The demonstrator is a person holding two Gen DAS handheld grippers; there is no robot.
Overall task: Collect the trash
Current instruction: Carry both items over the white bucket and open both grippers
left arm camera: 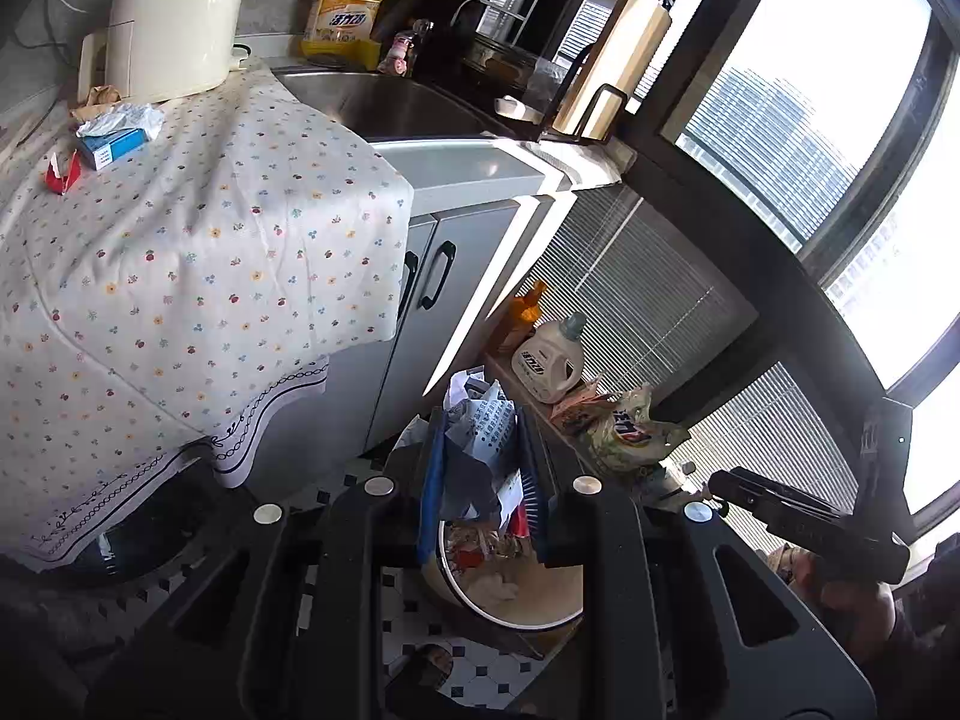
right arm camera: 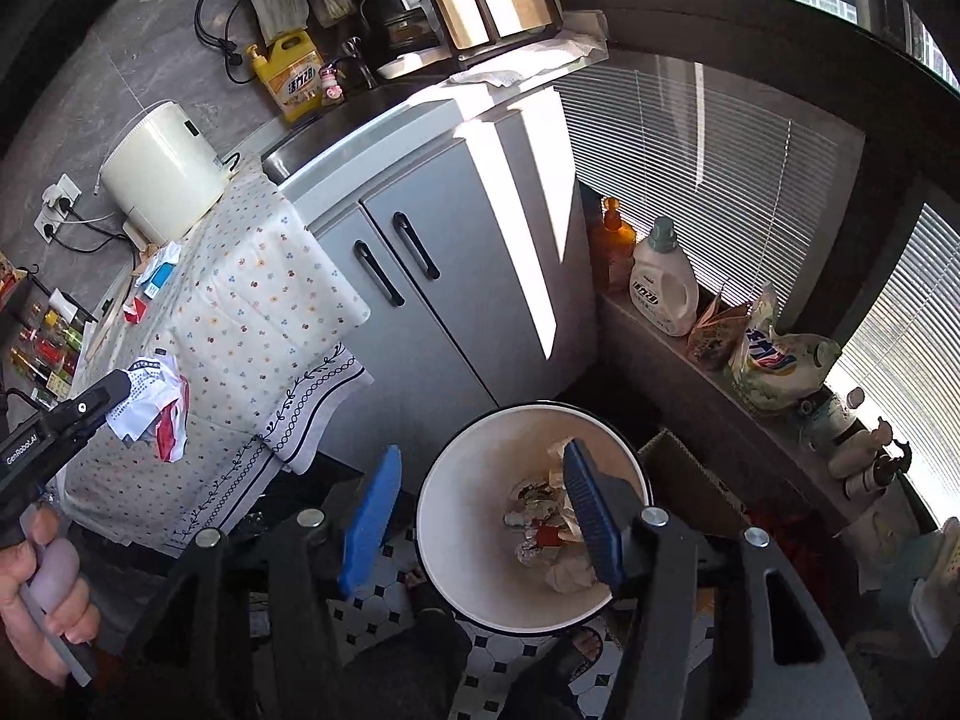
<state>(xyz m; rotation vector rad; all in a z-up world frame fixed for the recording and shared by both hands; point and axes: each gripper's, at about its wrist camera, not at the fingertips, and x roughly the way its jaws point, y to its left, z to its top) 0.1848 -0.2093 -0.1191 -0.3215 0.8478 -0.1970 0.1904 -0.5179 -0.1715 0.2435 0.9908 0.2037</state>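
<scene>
2 grippers are mine here, and only 1 carries anything: my left gripper (left arm camera: 483, 468) is clamped on a crumpled printed paper wad (left arm camera: 483, 444) with a red-and-white scrap hanging from it, held over the near rim of the white trash bin (right arm camera: 456, 540) on the floor. My right gripper (right arm camera: 480, 516) hangs above that bin with its blue pads (right arm camera: 369, 516) well apart and nothing between them. I judge the main risk to be the drop itself: from the right wrist view the wad (right arm camera: 150, 408) looks off to the side of the bin's mouth, so letting go too soon could send it onto the black-and-white tiled floor (right arm camera: 384, 600). The loose scrap could also tear free or catch on a pad and cling when I release. More trash waits on the floral tablecloth (left arm camera: 210, 240): a blue-and-white carton (left arm camera: 114, 147), crumpled wrappers (left arm camera: 120, 117) and a red scrap (left arm camera: 63, 174), all near the cream appliance (left arm camera: 180, 18); a careless reach there could drag the cloth, which overhangs the edge. This is a small kitchen, with a steel sink (left arm camera: 384, 102), a yellow dish-soap bottle (left arm camera: 345, 6), grey cabinet doors (right arm camera: 432, 276), and detergent bottles (right arm camera: 663, 282) on a sill under blinds and bright windows.
</scene>
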